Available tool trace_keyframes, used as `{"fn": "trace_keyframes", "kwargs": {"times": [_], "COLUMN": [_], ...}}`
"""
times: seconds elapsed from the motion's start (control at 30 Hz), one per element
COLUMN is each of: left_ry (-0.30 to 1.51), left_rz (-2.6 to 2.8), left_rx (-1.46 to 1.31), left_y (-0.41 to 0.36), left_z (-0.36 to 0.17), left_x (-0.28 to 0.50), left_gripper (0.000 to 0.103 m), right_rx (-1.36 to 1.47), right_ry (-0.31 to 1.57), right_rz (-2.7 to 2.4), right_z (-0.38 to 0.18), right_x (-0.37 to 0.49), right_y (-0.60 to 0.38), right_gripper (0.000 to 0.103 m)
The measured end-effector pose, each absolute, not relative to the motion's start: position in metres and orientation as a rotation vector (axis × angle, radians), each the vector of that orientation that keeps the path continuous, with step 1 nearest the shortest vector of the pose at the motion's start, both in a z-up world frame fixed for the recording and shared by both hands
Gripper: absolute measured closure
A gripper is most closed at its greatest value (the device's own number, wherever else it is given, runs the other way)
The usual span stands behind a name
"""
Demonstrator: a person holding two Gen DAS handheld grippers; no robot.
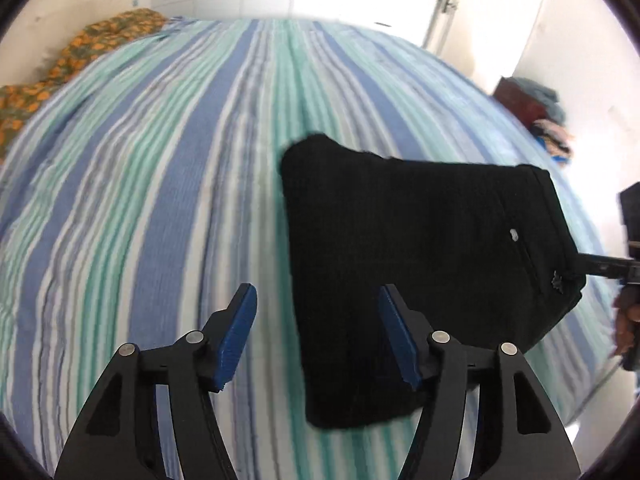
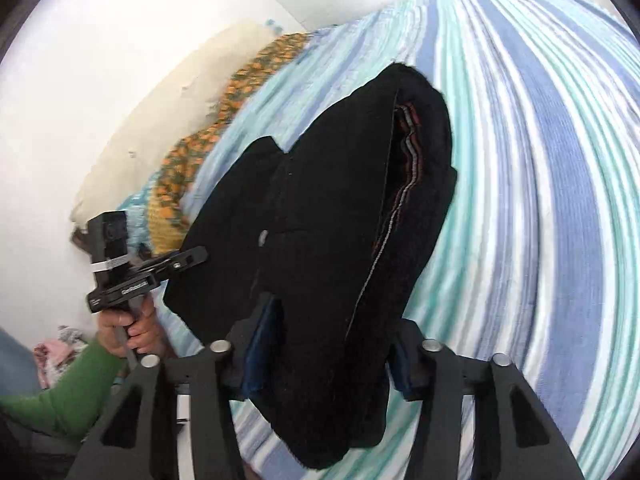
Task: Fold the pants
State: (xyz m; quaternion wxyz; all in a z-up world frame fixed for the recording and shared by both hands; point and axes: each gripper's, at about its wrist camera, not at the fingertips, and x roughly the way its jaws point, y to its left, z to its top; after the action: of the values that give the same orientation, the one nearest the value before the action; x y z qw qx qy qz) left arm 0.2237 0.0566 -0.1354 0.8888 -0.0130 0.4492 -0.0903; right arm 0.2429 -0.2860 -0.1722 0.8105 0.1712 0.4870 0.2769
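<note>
Black cloth, one pair of pants [image 2: 320,220], swallows most of your right claw [image 2: 328,344]: its fingers pinch the folded bundle, pad faces mostly hidden inside the fabric. Your left claw [image 1: 318,332] is spread, pinching nothing, the pants just ahead and to its right on the striped bedspread [image 1: 160,180]. Motion blur softens the stripes.

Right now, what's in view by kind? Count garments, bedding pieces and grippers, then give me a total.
Folded black pants: 1
Striped bedsheet: 1
Orange floral blanket: 1
Grippers: 2, the left gripper open over the sheet, the right gripper closed on the pants
Total: 5
A pile of clothes lies beyond the bed, too blurred to count.
</note>
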Motion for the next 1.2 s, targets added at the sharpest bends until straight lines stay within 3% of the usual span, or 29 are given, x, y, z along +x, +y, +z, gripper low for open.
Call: {"fn": "trace_keyframes", "kwargs": {"times": [0.07,0.13,0.2,0.37,0.53,0.77,1.2], "left_ry": [0.905,0.827,0.721,0.688,0.729,0.784,0.902], "left_rz": [-0.132,-0.066,0.001,0.025,0.011,0.005,0.052], "left_rx": [-0.005,0.044,0.073,-0.048,0.012,0.060,0.044], "left_y": [0.065,0.072,0.070,0.061,0.037,0.024,0.020], "left_z": [-0.138,-0.127,-0.109,-0.079,-0.064,-0.068,-0.079], "left_x": [0.202,0.174,0.144,0.105,0.077,0.050,0.050], "left_gripper": [0.034,0.014,0.006,0.005,0.004,0.004,0.004], "right_rx": [0.283,0.234,0.211,0.120,0.062,-0.026,-0.027], "right_ry": [1.093,1.058,1.002,0.833,0.744,0.821,0.883], "right_rz": [0.394,0.292,0.213,0.094,0.100,0.085,0.029], "right_z": [-0.192,-0.190,-0.177,-0.138,-0.113,-0.111,-0.108], "right_x": [0.237,0.212,0.180,0.121,0.085,0.058,0.047], "right_y": [-0.302,-0.316,-0.325,-0.309,-0.251,-0.195,-0.196], "right_gripper": [0.020,0.019,0.000,0.000,0.000,0.000,0.000]}}
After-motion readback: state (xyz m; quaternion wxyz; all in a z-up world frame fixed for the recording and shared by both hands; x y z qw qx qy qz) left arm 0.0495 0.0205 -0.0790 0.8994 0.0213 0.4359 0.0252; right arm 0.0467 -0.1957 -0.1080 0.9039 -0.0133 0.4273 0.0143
